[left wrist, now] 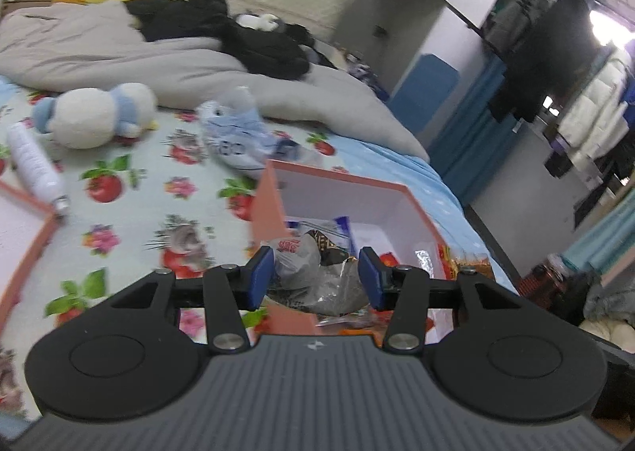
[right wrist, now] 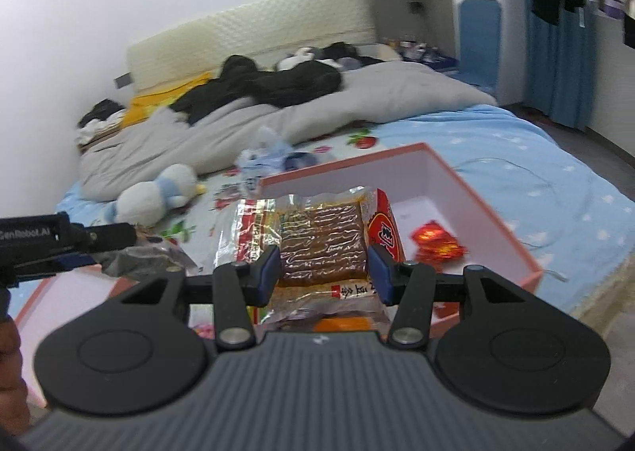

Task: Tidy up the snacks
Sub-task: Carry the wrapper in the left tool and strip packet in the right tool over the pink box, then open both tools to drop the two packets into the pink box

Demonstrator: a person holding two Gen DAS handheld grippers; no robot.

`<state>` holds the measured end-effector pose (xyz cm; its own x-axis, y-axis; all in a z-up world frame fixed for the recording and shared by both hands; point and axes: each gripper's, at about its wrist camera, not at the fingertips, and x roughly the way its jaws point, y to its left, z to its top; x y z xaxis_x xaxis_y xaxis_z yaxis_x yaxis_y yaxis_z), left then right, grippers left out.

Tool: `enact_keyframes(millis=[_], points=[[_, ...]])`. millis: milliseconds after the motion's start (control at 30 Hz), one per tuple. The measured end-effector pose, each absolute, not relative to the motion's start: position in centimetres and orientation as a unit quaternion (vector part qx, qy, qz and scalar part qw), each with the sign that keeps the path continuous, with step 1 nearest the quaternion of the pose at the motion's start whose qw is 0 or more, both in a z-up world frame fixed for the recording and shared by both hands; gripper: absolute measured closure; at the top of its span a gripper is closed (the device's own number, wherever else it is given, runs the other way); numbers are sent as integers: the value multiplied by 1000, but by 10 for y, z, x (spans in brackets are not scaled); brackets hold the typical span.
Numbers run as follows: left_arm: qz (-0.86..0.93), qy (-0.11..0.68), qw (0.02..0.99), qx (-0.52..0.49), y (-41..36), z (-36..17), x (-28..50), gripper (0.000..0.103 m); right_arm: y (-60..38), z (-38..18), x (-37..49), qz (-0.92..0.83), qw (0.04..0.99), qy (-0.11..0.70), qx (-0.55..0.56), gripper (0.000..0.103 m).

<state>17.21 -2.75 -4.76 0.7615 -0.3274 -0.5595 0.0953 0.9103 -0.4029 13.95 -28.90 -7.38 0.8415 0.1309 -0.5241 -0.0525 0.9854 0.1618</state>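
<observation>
It was a home bedroom: a bed [right wrist: 476, 133] with a rumpled grey duvet [left wrist: 119, 50], a plush toy [left wrist: 95, 113], and clothes hanging [left wrist: 555, 54] at the far right.

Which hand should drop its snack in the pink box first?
Probably the right. Its gripper has its jaws around the brown snack packet, right above the pink box. The left gripper has a grey bag between its jaws, but whether it grips is unclear.
</observation>
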Motion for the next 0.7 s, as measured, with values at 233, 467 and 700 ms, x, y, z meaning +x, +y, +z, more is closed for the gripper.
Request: enact_keyframes(millis=[233,467,700], points=[[-148,353,909,-163,-75,-64,226,50,-319,-92,172,25,949,304,79,53],[-161,393,893,-147,-114,-96,291,50,-345,-123,222,16,932,350,91,95],[-161,432,879,-122,-141,-134,344,50,-353,-155,259,24,917,386,101,95]])
